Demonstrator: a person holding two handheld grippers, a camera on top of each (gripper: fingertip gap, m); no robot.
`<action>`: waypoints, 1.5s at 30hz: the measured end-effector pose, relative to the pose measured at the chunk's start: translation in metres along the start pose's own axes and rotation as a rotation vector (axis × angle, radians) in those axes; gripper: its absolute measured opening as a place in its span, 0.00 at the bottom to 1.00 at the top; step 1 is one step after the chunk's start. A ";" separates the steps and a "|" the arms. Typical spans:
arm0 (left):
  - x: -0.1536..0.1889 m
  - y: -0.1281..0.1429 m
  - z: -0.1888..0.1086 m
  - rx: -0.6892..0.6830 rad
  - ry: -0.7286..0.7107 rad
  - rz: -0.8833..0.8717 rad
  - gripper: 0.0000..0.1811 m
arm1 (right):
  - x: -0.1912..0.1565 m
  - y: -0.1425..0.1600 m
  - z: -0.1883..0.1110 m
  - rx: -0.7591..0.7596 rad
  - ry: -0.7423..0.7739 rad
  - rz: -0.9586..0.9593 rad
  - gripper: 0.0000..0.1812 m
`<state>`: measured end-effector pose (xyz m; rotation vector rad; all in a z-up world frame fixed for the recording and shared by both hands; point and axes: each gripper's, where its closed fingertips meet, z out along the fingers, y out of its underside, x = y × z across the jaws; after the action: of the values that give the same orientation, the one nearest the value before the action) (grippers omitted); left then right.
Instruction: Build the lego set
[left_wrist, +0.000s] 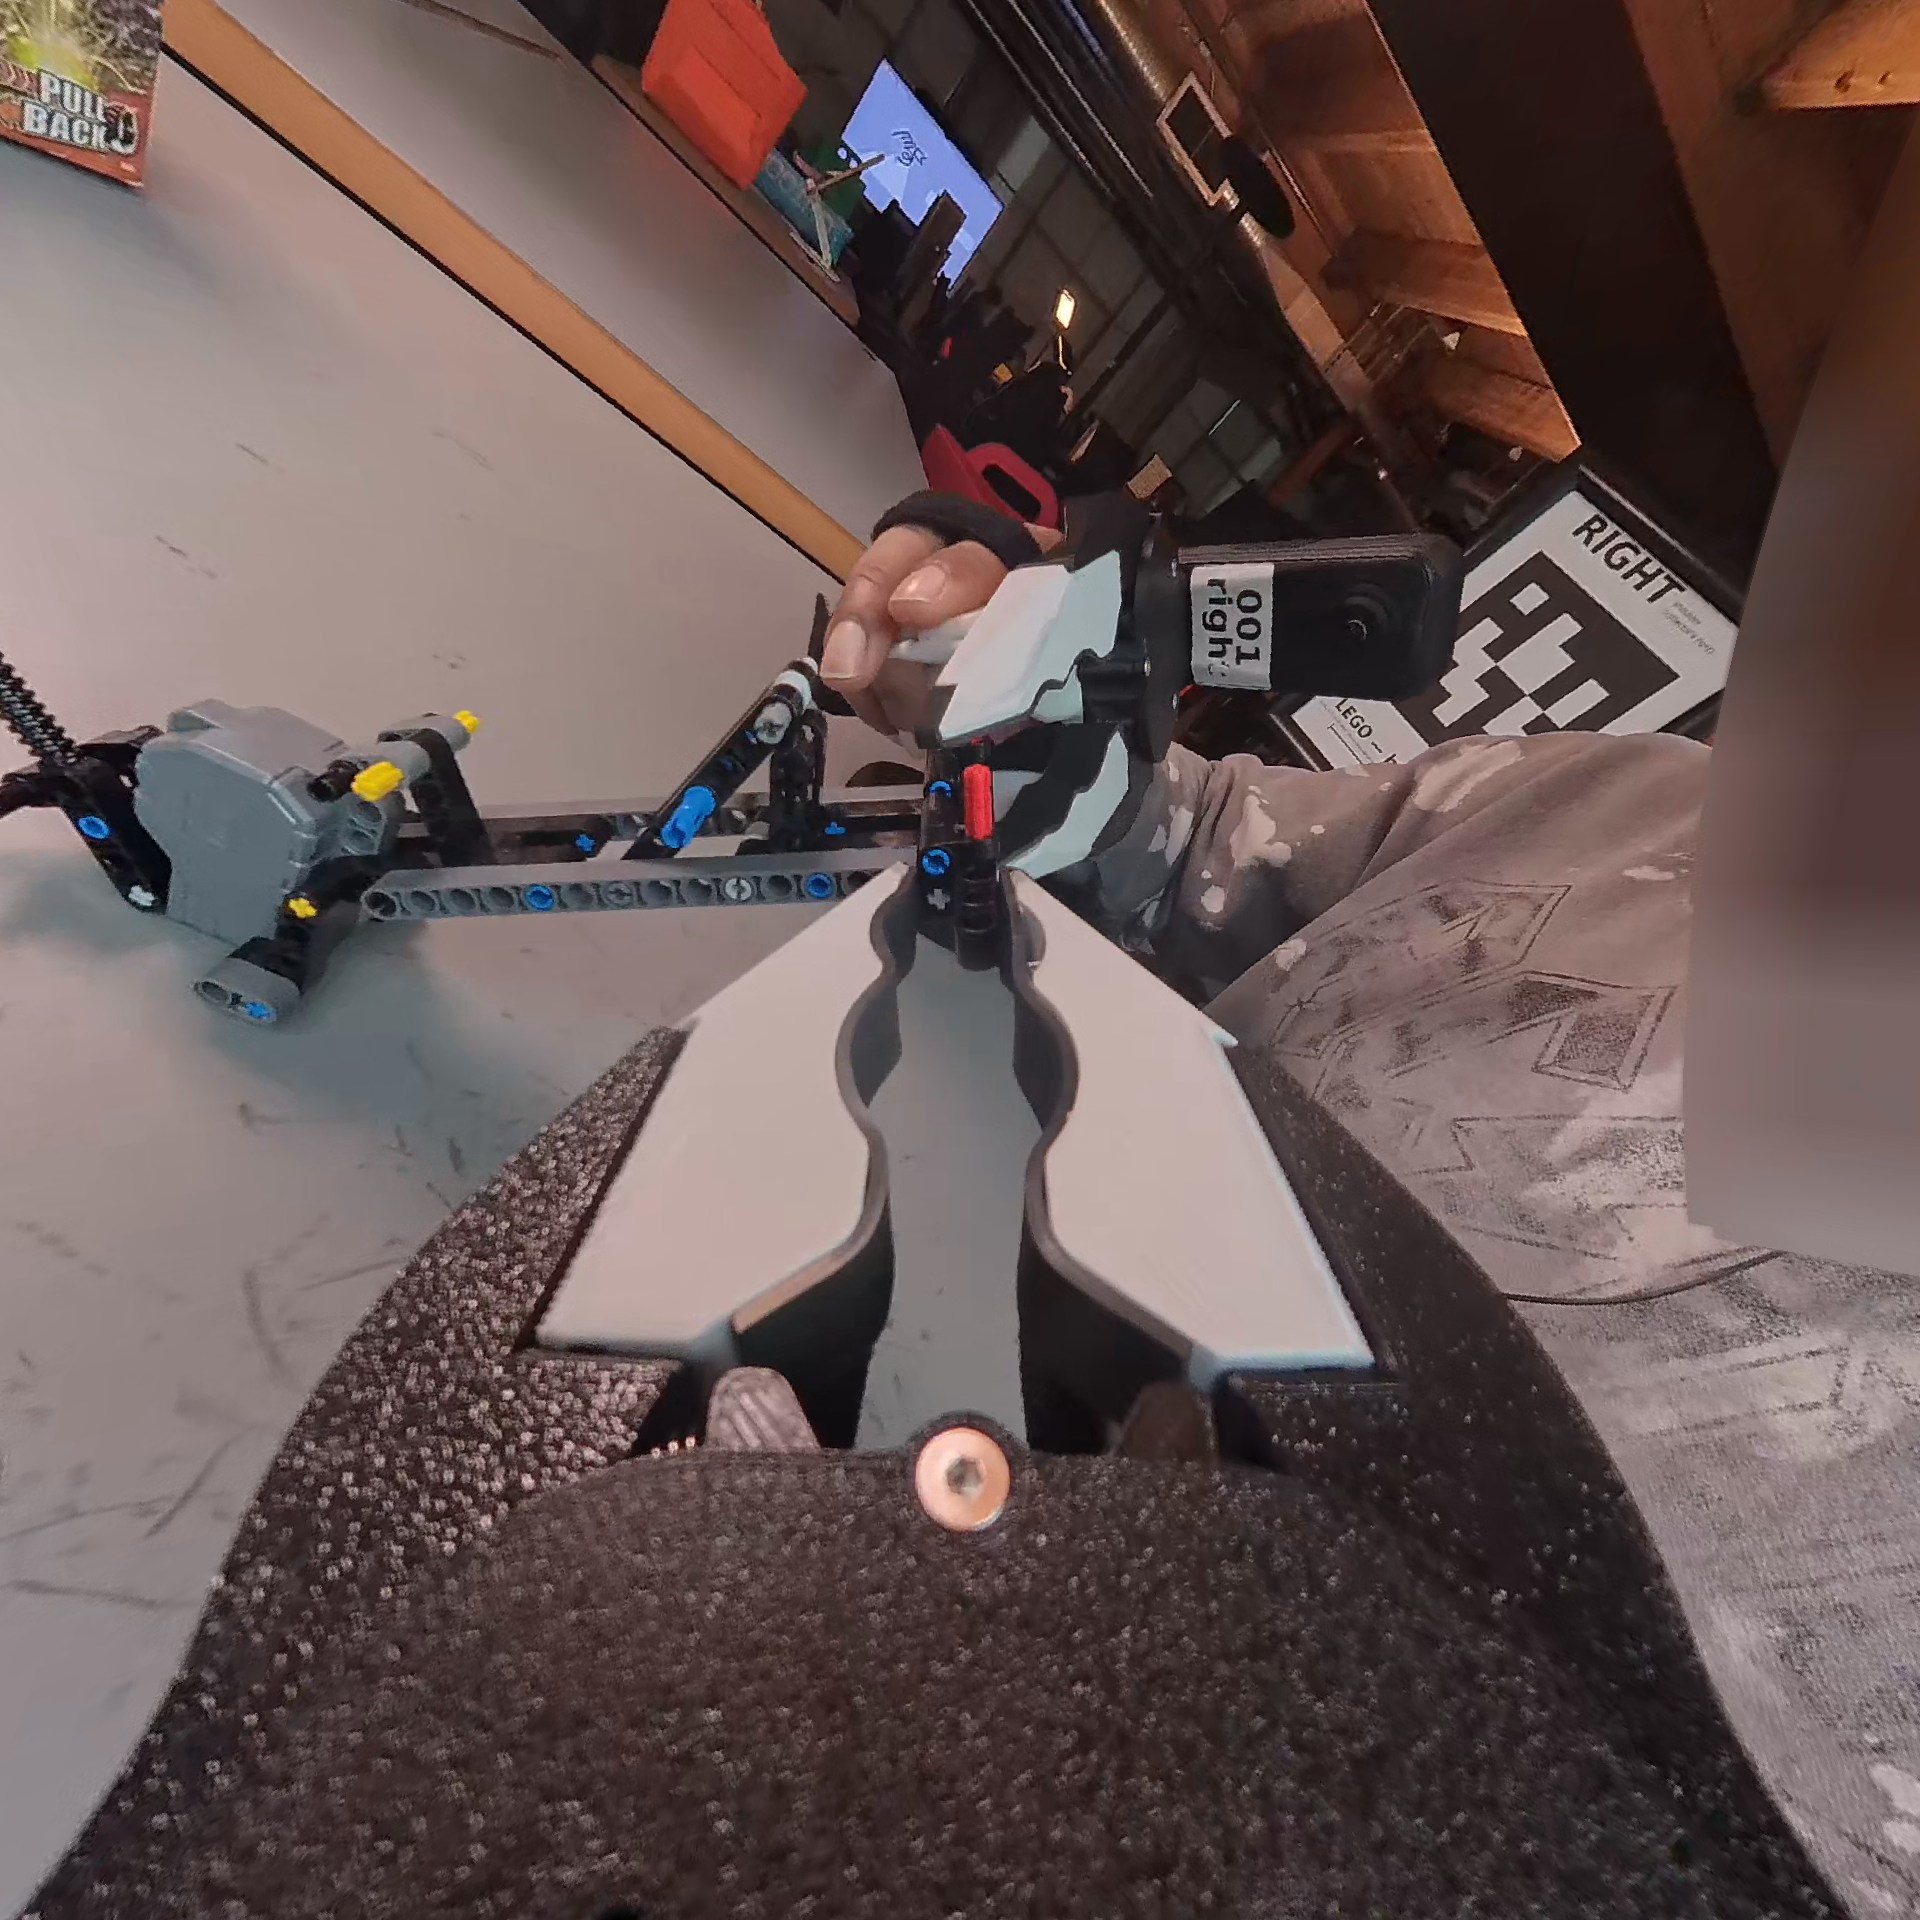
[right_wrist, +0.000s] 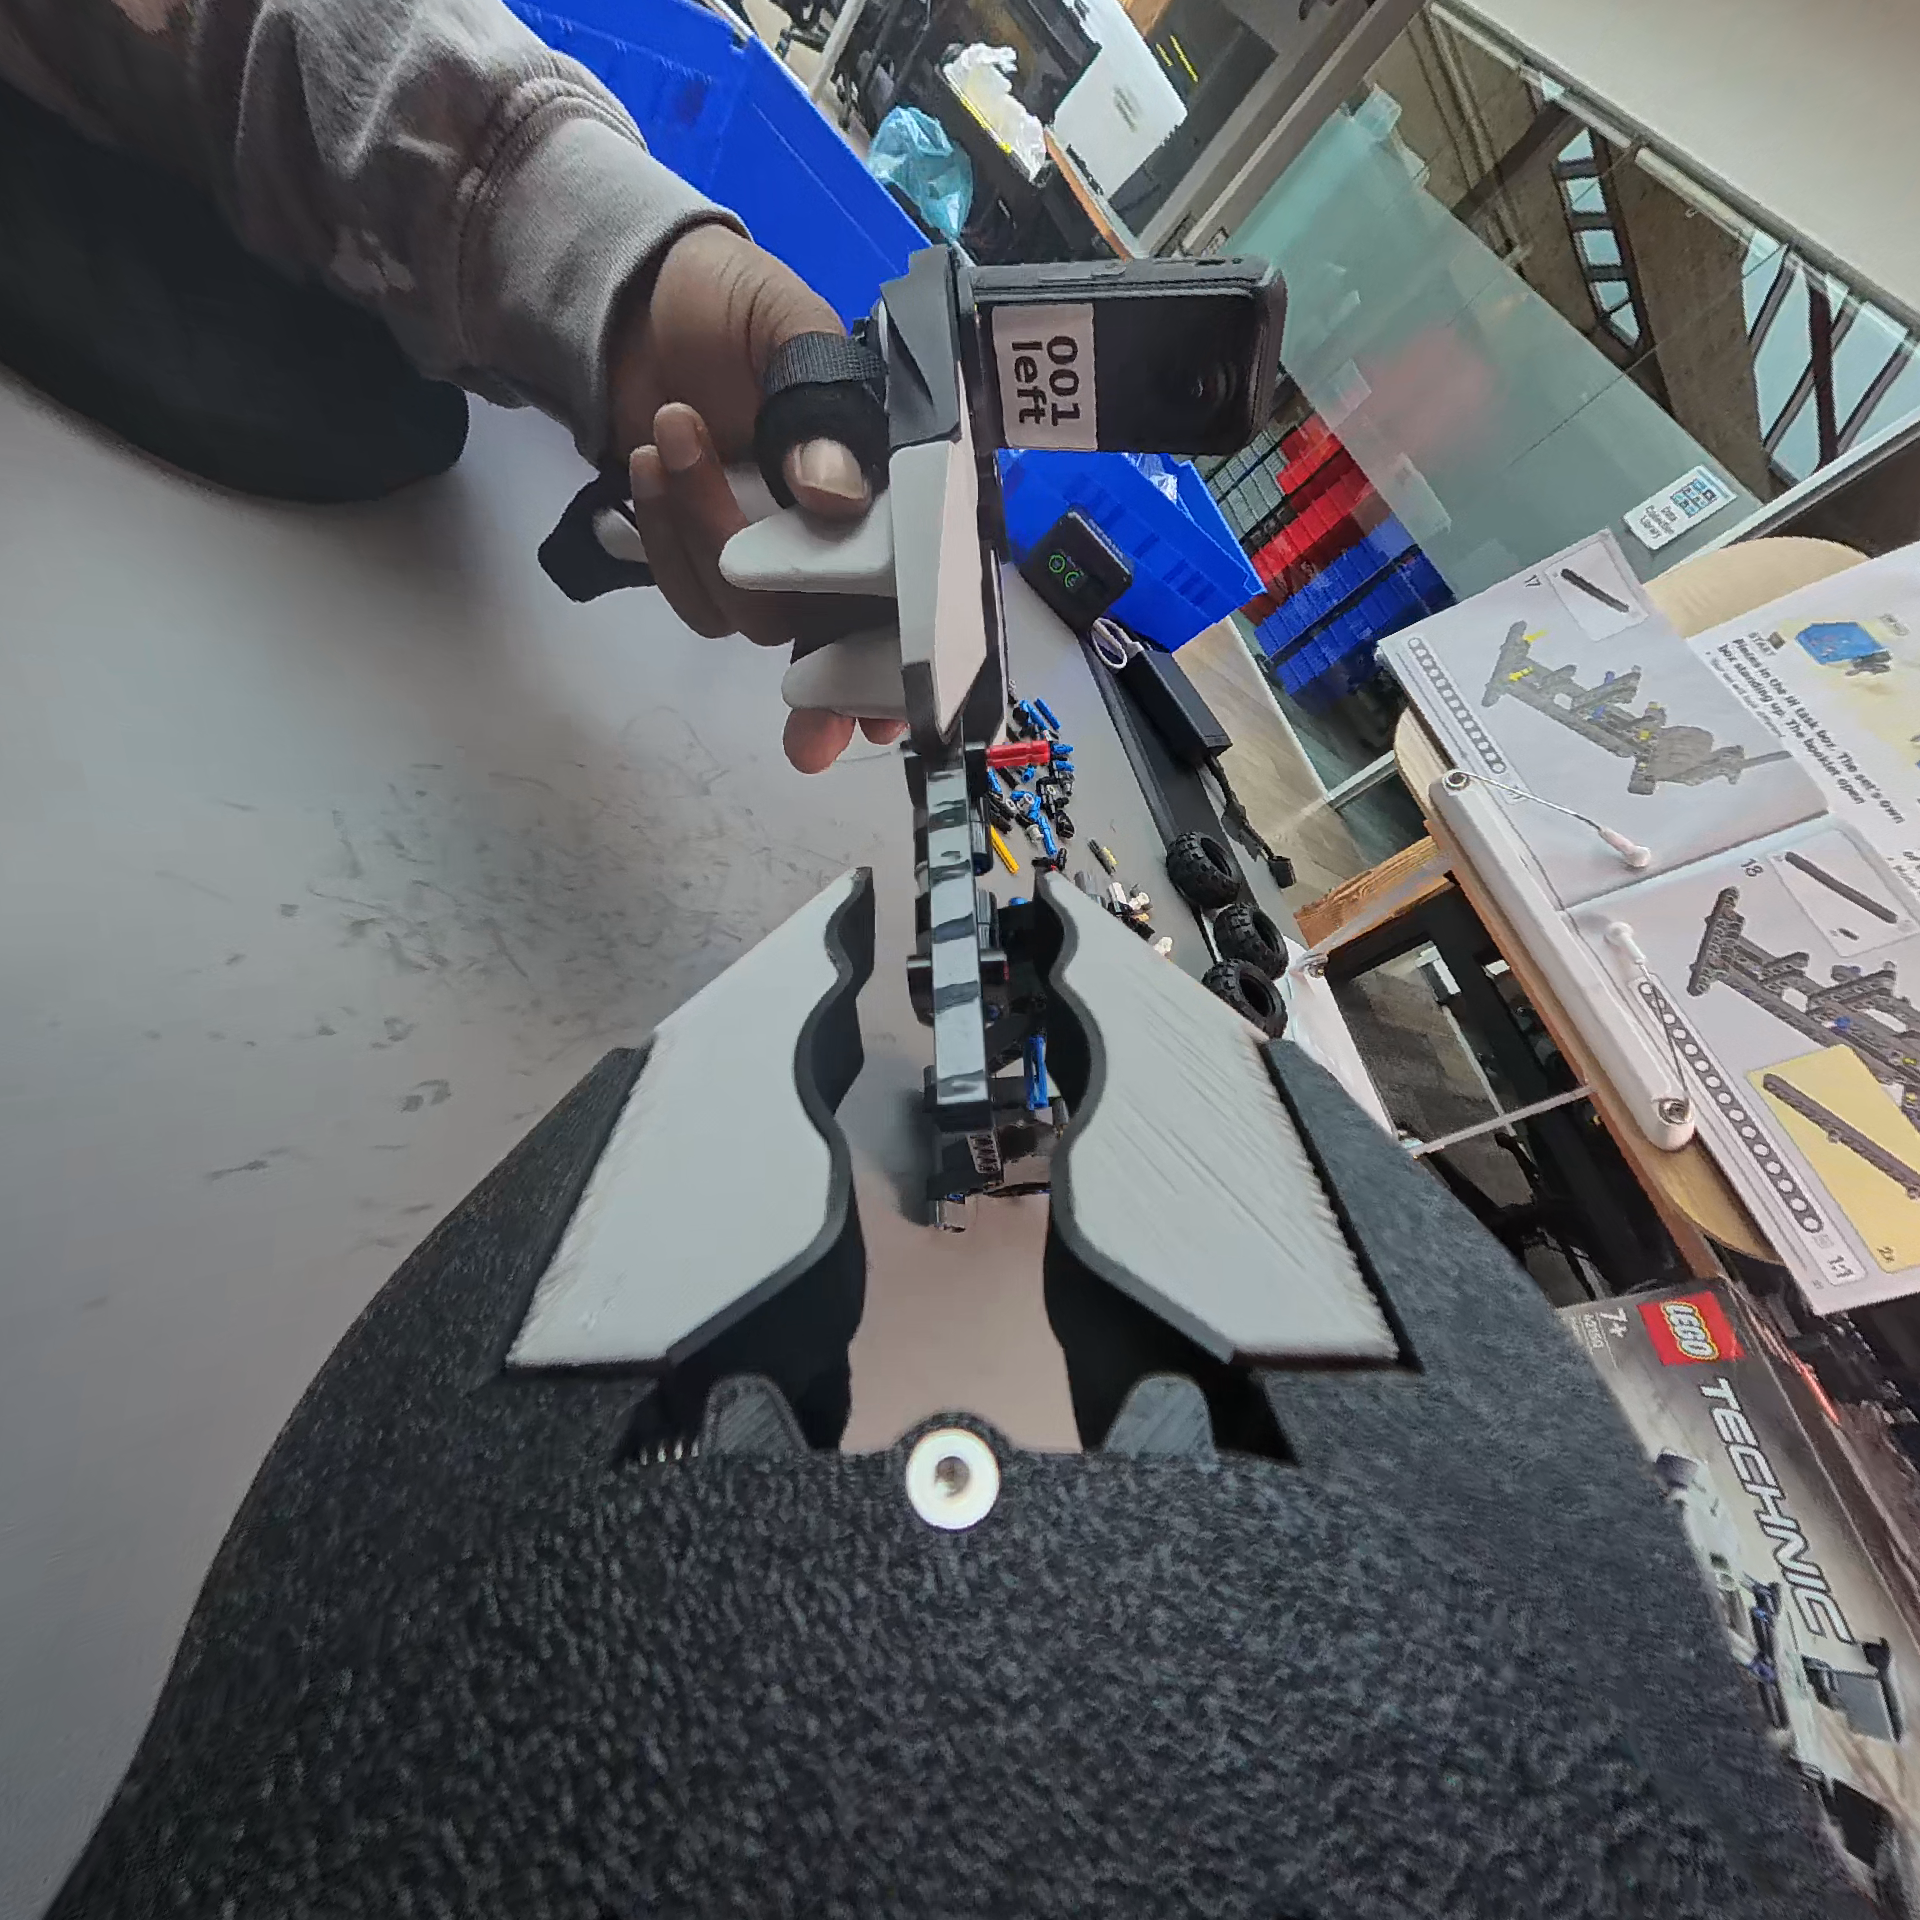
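Occlusions, crops, unreadable bits

Left wrist view: lego chassis (left_wrist: 582, 842) near end hidden between the left gripper (left_wrist: 951, 914) jaws, contact unclear; black spring (left_wrist: 31, 717) cut by left edge; printed box (left_wrist: 78, 83) cropped at the corner; right side under a blur patch. Right wrist view: loose parts pile (right_wrist: 1034, 790) too small to sort; instruction booklet (right_wrist: 1683, 831) and lego box (right_wrist: 1766, 1507) run off the right edge; chassis underside hidden behind its black beam (right_wrist: 956, 977).
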<state>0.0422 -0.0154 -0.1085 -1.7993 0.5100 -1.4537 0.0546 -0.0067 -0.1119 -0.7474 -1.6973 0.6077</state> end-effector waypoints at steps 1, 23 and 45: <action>0.000 0.000 0.000 -0.001 0.000 0.000 0.08 | -0.001 0.000 0.002 -0.008 -0.002 -0.008 0.17; 0.008 -0.010 -0.013 -0.011 -0.093 0.304 0.16 | 0.000 -0.002 0.010 0.010 0.002 0.012 0.08; -0.002 0.004 0.001 -0.363 -0.514 1.399 0.17 | -0.009 -0.008 0.011 0.043 -0.116 0.091 0.08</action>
<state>0.0434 -0.0160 -0.1126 -1.3532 1.4003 0.0601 0.0442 -0.0189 -0.1146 -0.7745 -1.7579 0.7609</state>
